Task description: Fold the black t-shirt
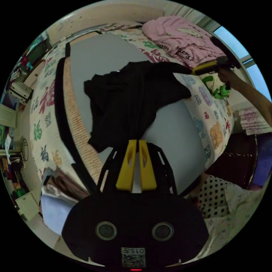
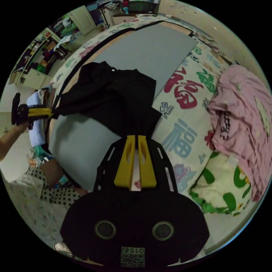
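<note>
The black t-shirt [image 1: 127, 102] hangs stretched between the two grippers, above a grey mat [image 1: 107, 56] that lies on a bed cover with printed characters [image 1: 42, 107]. Part of the cloth rests on the mat and part is lifted, so the shirt is not flat yet.

The left gripper [image 1: 137, 141] has its yellow jaws closed on one bunched edge of the shirt; the fabric goes in between the tips. The right gripper [image 2: 134, 137] holds the opposite edge in the same way, jaws pressed together on the cloth. In the left gripper view the right gripper appears far off at the other end of the shirt, and a hand [image 1: 226, 76] carries it.

I think the two grips are kept well apart in order to pull the shirt open and spread it on the mat before the first fold.

Beside the mat lies a pink garment [image 2: 243, 113], near a green-and-white cloth [image 2: 223, 184].
</note>
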